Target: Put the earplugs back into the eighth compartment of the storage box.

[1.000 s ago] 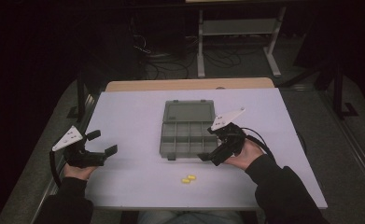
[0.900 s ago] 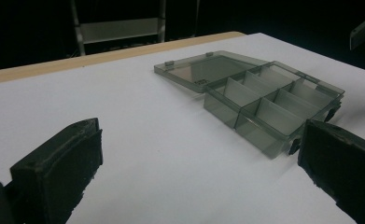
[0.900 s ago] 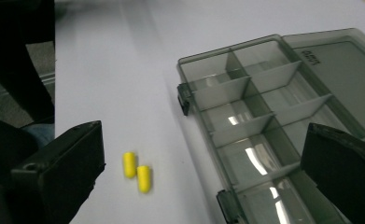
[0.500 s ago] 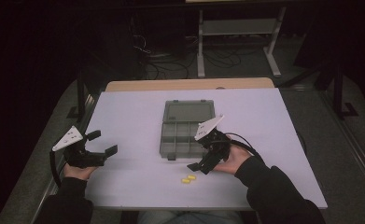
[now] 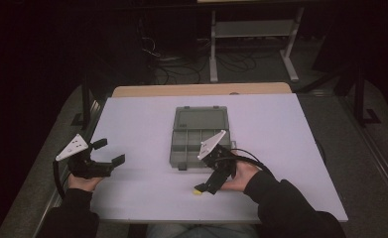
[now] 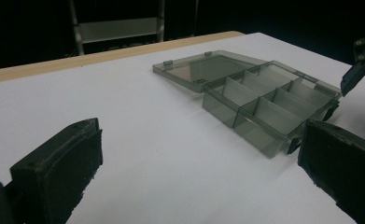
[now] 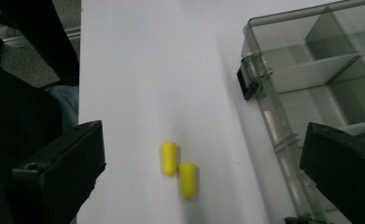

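Two yellow foam earplugs [image 7: 169, 157] [image 7: 187, 179] lie side by side on the white table [image 5: 147, 119], just in front of a clear grey compartment box [image 5: 200, 144] whose lid [image 5: 201, 119] is folded back. My right gripper [image 5: 205, 189] points down at the earplugs [image 5: 199, 192] near the table's front edge, jaws open and standing wide on either side of them [image 7: 203, 135]. My left gripper [image 5: 109, 152] is held open at the left side of the table, nothing between its jaws [image 6: 199, 144], facing the box [image 6: 264, 102].
The box's compartments look empty. A wooden strip [image 5: 201, 89] runs along the table's far edge. Beyond it the floor is dark, with cables and a metal stand [image 5: 253, 29]. The right gripper's tip [image 6: 355, 74] shows at the edge of the left gripper view.
My right gripper has moved from the box's right side down toward the front edge, tilting over the earplugs. The left gripper has stayed put.
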